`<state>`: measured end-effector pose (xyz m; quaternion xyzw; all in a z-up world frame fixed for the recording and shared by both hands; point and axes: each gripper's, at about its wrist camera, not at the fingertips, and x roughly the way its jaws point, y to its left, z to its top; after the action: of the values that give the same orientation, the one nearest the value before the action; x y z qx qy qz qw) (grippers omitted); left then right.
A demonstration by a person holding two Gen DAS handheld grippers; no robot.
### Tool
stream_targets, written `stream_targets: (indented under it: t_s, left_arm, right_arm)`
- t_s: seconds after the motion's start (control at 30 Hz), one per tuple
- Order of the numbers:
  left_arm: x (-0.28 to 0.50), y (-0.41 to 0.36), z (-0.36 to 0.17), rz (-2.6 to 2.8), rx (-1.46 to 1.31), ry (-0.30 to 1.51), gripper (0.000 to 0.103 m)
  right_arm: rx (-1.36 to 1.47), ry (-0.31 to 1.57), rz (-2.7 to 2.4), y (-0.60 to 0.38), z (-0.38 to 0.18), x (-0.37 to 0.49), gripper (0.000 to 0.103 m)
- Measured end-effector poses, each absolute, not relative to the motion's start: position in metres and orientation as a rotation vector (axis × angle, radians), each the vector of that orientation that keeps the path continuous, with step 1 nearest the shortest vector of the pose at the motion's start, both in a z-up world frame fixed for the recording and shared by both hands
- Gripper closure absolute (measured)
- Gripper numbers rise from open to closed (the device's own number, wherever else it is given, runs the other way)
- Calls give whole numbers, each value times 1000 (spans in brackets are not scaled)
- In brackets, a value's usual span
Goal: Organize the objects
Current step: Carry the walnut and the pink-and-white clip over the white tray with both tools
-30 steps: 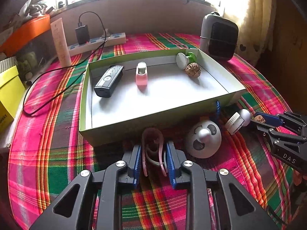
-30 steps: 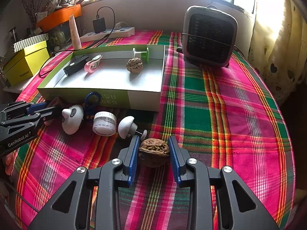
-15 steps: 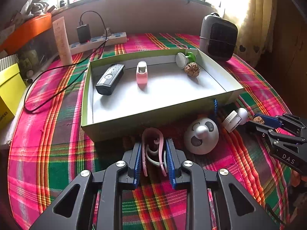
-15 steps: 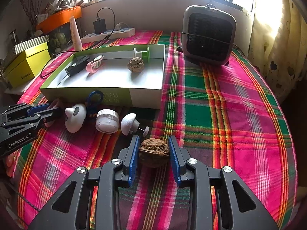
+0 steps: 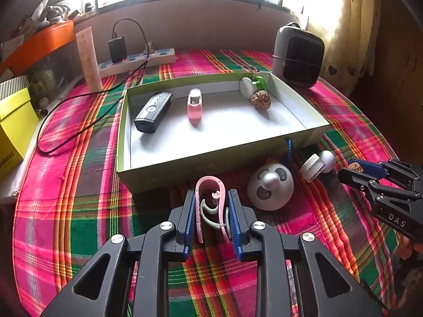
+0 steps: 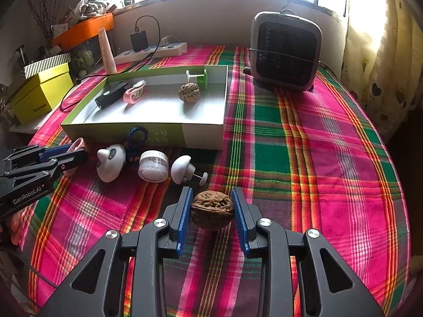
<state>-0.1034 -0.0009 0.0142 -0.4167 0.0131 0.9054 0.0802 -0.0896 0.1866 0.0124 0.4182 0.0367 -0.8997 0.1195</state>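
My left gripper (image 5: 211, 211) is shut on a pink clip (image 5: 210, 200) and holds it just in front of the near wall of the green box (image 5: 185, 166). My right gripper (image 6: 211, 208) is shut on a walnut (image 6: 212, 209) above the plaid cloth, right of the box (image 6: 201, 132). The box holds a black remote (image 5: 153, 112), a pink clip (image 5: 194, 104), a green and white spool (image 5: 252, 85) and another walnut (image 5: 261, 100). On the cloth by the box lie a panda toy (image 5: 271, 187), a small white jar (image 6: 153, 165), a white mushroom knob (image 6: 182, 169) and a blue ring (image 6: 137, 137).
A grey heater (image 6: 285, 52) stands at the back right. A power strip with charger and cable (image 5: 137, 58), a cream tube (image 5: 88, 60), a yellow box (image 6: 42, 92) and an orange tray (image 6: 84, 29) are at the back left.
Both grippers have lifted and drawn back a little with their objects still held. The box and loose items look smaller and farther in both views.
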Motion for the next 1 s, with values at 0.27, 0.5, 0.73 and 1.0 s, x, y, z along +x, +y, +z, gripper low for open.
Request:
stream_targets:
  t_s: [0.27,0.5,0.73,1.0]
  left_arm:
    - [-99,-4,25,2729,-1214,20,81]
    - [-99,-6,38,2746,-1174,6,81]
    - [-107,-10,46,2754,-1162,-1,81]
    - [-122,-15,51,2760,-1164,-18,81]
  right_arm:
    - [1175,102,-2647,186,25,-87,71]
    - [1139,110,-2642,179,34,-91,71]
    - [1099,115,-2632,171,45,-101,71]
    - [1062,119,-2601,155,55,-117,71]
